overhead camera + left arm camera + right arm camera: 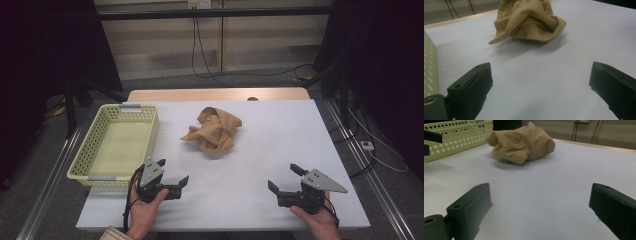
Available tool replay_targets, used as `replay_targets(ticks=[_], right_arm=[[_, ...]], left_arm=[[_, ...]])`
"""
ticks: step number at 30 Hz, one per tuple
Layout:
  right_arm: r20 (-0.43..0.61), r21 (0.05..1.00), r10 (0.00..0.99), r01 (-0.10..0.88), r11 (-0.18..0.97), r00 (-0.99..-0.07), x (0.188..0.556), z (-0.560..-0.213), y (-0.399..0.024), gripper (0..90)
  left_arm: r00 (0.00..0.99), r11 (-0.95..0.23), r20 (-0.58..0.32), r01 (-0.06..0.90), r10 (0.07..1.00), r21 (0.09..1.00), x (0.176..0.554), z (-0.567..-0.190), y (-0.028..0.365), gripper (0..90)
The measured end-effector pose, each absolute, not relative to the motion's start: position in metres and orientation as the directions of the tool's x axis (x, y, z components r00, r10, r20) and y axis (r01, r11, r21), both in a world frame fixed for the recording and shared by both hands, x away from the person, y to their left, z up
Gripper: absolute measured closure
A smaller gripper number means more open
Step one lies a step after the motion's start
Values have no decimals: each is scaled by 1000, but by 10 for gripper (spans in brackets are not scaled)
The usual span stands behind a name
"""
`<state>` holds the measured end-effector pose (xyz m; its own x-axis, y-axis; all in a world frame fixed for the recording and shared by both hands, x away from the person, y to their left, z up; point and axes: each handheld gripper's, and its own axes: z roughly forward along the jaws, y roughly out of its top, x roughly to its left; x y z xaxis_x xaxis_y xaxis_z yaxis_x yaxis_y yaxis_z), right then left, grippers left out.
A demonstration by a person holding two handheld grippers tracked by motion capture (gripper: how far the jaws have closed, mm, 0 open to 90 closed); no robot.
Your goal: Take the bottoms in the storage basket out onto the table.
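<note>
A crumpled tan cloth [214, 131] lies bunched near the middle of the white table [280, 135]. My left gripper [173, 171] rests near the front edge, left of centre, jaws wide apart with nothing between them. My right gripper [286, 178] sits near the front right, also open and empty. In the left gripper view the cloth [529, 21] lies ahead, beyond the open left gripper [541, 82]. The right gripper view shows the cloth [521, 143] ahead and to the left of the open right gripper [541, 202].
A pale yellow perforated basket [85, 150] stands empty on the table's left side, just behind my left gripper; its wall [456, 137] shows in the right gripper view. Cables hang at the back wall. Metal rails flank the table.
</note>
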<state>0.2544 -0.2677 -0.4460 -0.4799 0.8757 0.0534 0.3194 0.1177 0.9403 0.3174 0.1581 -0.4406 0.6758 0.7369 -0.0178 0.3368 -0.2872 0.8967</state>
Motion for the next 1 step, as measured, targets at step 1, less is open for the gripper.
replay_targets(ticks=[1], right_arm=[[53, 940, 876, 320, 119, -480, 255, -446, -267, 38]], left_arm=[[678, -290, -16, 336, 735, 896, 317, -441, 158, 48]])
